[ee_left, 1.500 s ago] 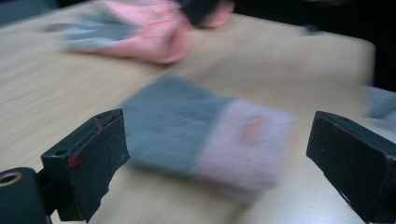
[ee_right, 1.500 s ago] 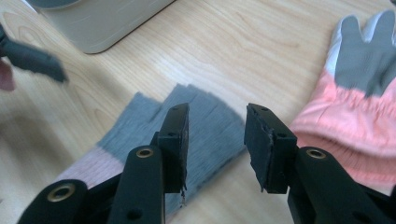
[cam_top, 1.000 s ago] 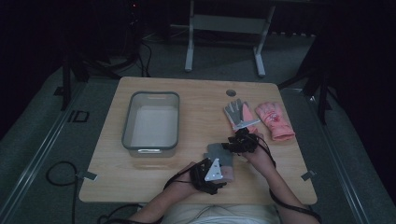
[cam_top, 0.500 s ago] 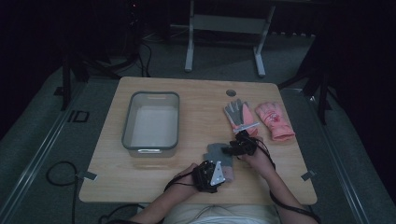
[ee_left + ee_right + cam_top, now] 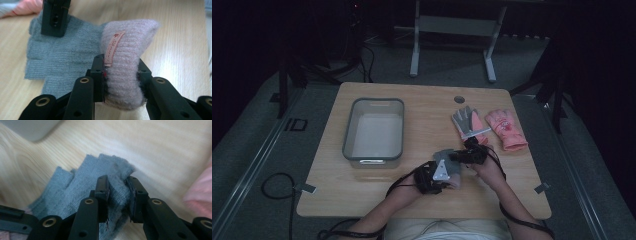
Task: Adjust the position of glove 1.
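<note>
Both claws hold one grey glove point(image 5: 57, 57) low over the near surface point(image 5: 422, 105): the left claw point(image 5: 122, 75) clamps its pinkish cuff point(image 5: 125, 57), the right claw point(image 5: 119, 192) pinches the finger end. Likely mid-lift or straightening; next probably carrying it to the tub point(image 5: 374, 150) or beside the other gloves point(image 5: 489, 125).

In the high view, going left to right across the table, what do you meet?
Grey bin → left hand-held gripper shut on the grey glove's pink cuff → right hand-held gripper pinching the same glove's finger end → grey-palmed glove → pink glove.
</note>
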Available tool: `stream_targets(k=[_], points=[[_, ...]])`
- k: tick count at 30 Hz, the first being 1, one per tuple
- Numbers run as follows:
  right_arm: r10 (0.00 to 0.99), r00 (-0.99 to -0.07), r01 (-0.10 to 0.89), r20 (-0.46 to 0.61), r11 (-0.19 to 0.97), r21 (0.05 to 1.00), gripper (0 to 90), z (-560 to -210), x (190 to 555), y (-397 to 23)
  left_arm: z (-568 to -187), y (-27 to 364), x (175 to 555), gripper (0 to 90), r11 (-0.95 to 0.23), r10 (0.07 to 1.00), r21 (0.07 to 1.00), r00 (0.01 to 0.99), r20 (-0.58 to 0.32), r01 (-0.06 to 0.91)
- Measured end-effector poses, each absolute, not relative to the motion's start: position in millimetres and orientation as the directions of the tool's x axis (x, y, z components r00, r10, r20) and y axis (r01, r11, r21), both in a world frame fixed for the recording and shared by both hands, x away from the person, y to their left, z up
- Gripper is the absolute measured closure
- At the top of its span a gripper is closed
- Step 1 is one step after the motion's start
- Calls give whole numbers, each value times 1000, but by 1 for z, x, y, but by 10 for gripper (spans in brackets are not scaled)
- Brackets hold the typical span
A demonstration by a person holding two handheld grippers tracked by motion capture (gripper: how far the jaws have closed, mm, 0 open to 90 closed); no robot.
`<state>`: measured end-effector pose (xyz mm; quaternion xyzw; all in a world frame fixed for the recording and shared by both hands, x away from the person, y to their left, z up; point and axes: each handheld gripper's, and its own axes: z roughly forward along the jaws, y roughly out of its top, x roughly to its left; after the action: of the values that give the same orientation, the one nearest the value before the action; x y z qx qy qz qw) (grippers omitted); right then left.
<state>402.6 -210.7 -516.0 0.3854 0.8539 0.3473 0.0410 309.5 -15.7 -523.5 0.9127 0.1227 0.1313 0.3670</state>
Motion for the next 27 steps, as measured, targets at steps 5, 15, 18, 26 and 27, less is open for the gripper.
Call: stream_targets(k=[5, 15, 18, 26, 27], points=[[684, -704, 610, 190, 445, 656, 730, -496, 403, -212, -506, -14, 312, 689, -705, 309, 702, 933, 182, 97], [678, -714, 580, 176, 432, 691, 731, -476, 405, -203, -485, -4, 317, 693, -718, 310, 691, 927, 209, 84], [672, -719, 573, 179, 426, 700, 731, -469, 405, -200, -479, 0, 318, 694, -719, 312, 690, 924, 221, 78], [660, -737, 526, 149, 420, 739, 731, -443, 415, -181, -454, 17, 326, 694, -732, 329, 678, 906, 265, 67], [659, -737, 526, 153, 417, 741, 731, -441, 417, -180, -451, 19, 327, 694, -733, 329, 676, 907, 264, 70]])
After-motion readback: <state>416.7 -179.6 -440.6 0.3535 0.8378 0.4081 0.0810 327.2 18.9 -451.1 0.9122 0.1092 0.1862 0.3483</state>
